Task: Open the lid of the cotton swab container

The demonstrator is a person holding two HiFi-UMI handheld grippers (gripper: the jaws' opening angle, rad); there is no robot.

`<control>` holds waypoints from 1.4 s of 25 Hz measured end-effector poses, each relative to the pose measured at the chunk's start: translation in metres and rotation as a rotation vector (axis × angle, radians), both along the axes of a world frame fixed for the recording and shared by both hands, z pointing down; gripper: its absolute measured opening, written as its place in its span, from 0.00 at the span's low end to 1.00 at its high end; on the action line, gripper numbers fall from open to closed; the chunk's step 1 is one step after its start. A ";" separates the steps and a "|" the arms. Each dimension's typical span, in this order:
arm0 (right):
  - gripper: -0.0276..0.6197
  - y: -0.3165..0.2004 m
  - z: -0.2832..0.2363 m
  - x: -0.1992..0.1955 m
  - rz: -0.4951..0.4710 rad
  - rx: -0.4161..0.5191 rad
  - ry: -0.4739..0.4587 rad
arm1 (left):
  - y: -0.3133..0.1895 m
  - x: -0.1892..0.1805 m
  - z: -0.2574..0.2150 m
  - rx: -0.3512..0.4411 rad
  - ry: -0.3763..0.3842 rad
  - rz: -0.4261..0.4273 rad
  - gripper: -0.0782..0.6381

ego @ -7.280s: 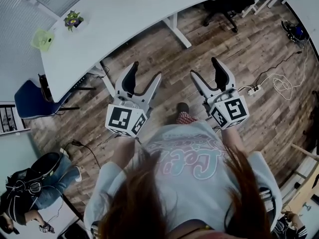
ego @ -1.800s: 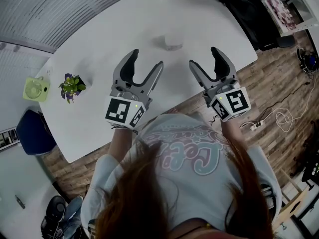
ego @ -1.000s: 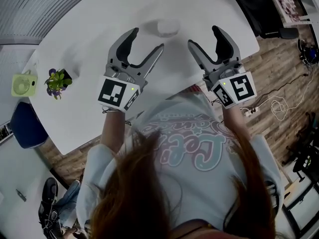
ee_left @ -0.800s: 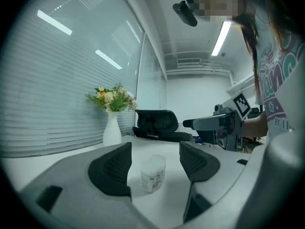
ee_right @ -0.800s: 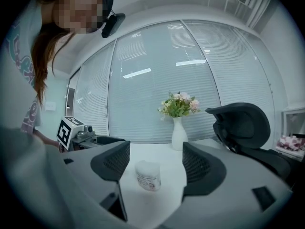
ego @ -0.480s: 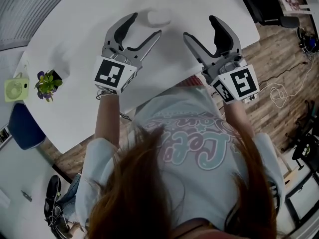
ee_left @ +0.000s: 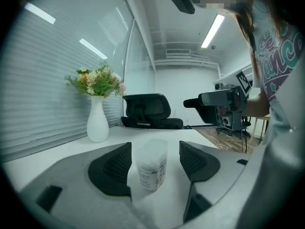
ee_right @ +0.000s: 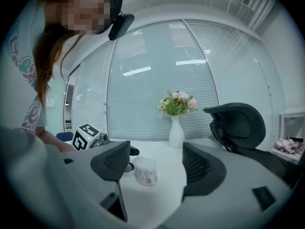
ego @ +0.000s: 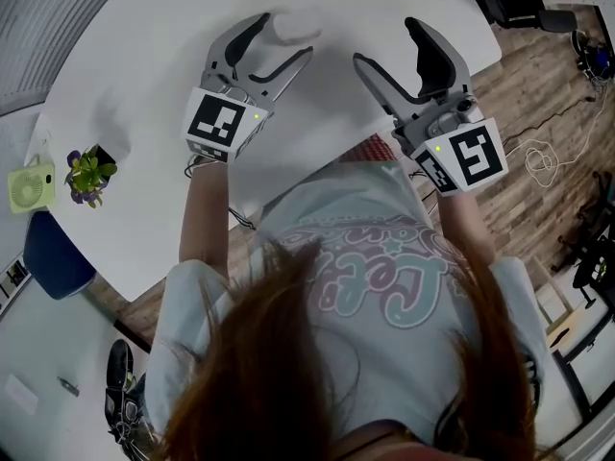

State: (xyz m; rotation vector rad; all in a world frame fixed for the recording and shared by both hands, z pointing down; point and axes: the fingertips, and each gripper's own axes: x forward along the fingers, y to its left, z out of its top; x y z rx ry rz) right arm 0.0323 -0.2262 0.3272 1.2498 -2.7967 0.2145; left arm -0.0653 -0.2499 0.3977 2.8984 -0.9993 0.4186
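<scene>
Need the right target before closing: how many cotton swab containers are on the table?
1. The cotton swab container stands upright on the table between the open jaws of the left gripper, not gripped. The right gripper, also open, hangs beside it. Others could sit outside view.

A white tabletop (ego: 135,94) stands over wood-plank floor (ego: 538,84); blinds (ee_right: 157,66) cover the windows, a black chair (ee_left: 147,109) sits beyond, strip light (ee_left: 213,30) overhead.

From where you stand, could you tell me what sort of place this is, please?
Probably an office: a white desk, a black office chair and blinds behind a flower vase.
</scene>
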 end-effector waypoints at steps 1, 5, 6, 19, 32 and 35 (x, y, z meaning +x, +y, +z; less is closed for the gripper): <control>0.55 0.000 -0.001 0.002 0.007 0.004 0.001 | -0.002 0.001 0.003 -0.009 -0.004 0.006 0.51; 0.55 0.001 -0.004 0.006 0.035 0.006 -0.005 | -0.009 0.003 0.012 -0.044 -0.033 0.029 0.51; 0.55 0.002 -0.003 0.006 0.038 0.005 -0.004 | -0.010 0.003 0.014 -0.048 -0.037 0.033 0.51; 0.55 0.011 -0.004 0.008 0.082 0.001 0.010 | -0.017 0.012 0.043 -0.107 -0.117 0.111 0.51; 0.55 0.017 -0.006 0.013 0.113 0.000 0.020 | -0.018 0.027 0.057 -0.127 -0.199 0.210 0.51; 0.55 0.018 -0.007 0.013 0.114 0.000 0.023 | -0.019 0.028 0.057 -0.130 -0.200 0.219 0.51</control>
